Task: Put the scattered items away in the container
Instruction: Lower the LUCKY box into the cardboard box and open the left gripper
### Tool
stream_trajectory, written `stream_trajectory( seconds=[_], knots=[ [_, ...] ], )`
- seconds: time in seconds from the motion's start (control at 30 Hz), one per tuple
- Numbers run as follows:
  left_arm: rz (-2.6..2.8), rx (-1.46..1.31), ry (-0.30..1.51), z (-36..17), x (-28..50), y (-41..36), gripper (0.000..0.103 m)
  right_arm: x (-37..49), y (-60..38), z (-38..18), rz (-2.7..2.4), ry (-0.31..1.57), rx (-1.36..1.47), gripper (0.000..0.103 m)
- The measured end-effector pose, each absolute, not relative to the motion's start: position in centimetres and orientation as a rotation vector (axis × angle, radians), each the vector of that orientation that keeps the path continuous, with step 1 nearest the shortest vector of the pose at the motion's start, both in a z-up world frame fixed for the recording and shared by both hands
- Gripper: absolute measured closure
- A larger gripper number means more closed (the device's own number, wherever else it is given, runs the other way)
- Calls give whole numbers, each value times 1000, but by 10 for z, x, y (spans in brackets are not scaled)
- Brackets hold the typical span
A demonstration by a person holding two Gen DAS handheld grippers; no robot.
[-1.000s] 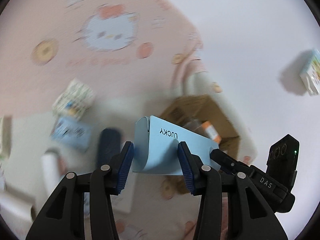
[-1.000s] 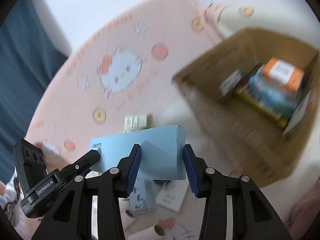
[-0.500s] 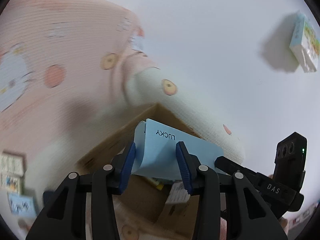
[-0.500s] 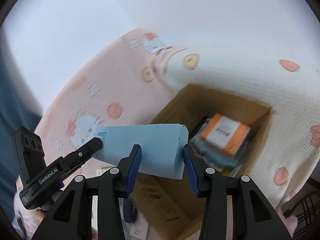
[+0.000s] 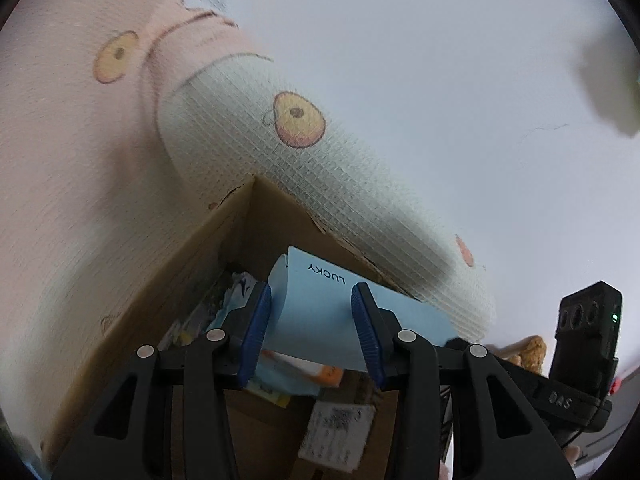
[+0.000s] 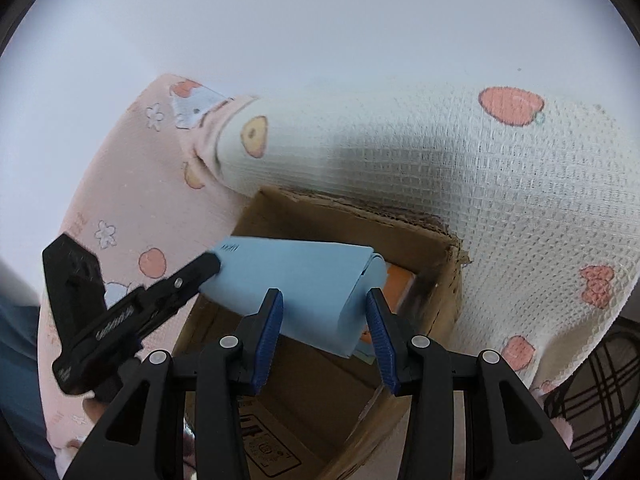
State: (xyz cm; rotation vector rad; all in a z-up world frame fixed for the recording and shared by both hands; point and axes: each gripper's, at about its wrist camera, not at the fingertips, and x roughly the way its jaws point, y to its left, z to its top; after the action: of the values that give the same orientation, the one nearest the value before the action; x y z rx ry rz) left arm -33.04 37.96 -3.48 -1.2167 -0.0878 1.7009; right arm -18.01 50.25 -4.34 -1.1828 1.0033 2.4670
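Cardboard box (image 6: pixel 304 392): open-topped, on a pink cartoon-print mat (image 5: pixel 72 168); already holds an orange-topped carton (image 6: pixel 398 284) and other packets.

Pale blue folded card (image 5: pixel 320 320), printed "LUCKY": held in the air directly over the box's opening, long axis running across from one gripper to the other, folded edge at the right gripper's end.

Left gripper (image 5: pixel 308 324): pads either side of the printed end.

Right gripper (image 6: pixel 324 328): clamped on the folded end. Neither is nearer; the card must go straight down.

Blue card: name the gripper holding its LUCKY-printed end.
The left gripper: the LUCKY print on the blue card sits just past its fingertips, while the right gripper clamps the opposite end above the cardboard box.
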Motion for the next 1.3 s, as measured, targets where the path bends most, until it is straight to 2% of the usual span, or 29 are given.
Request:
stream_trajectory(
  seconds=[0.1, 0.23, 0.4, 0.5, 0.7, 0.9, 0.97, 1.17, 1.3],
  knots=[
    [1646, -1258, -48, -51, -339, 400, 57, -195, 506, -50, 2427, 900, -1230, 62],
    [1616, -1333, 0, -78, -348, 422, 57, -212, 511, -65, 2343, 862, -1345, 62],
    [1614, -1363, 43, -99, -345, 433, 57, -232, 500, -69, 2301, 644, -1445, 62],
    [1609, -1375, 34, -102, -345, 432, 58, -239, 497, -70, 2269, 586, -1502, 62],
    [1620, -1363, 68, -105, -338, 429, 58, -235, 497, -62, 2305, 669, -1545, 62],
    [1623, -1368, 61, -110, -333, 425, 58, -243, 465, -45, 2411, 581, -1609, 62],
    [1621, -1374, 50, -112, -333, 426, 58, -251, 457, -54, 2424, 590, -1675, 69],
    [1615, -1373, 33, -112, -332, 423, 58, -270, 458, -86, 2322, 617, -1771, 75],
    [1617, -1369, 32, -111, -336, 426, 58, -273, 457, -54, 2410, 464, -1614, 74]
  ],
)
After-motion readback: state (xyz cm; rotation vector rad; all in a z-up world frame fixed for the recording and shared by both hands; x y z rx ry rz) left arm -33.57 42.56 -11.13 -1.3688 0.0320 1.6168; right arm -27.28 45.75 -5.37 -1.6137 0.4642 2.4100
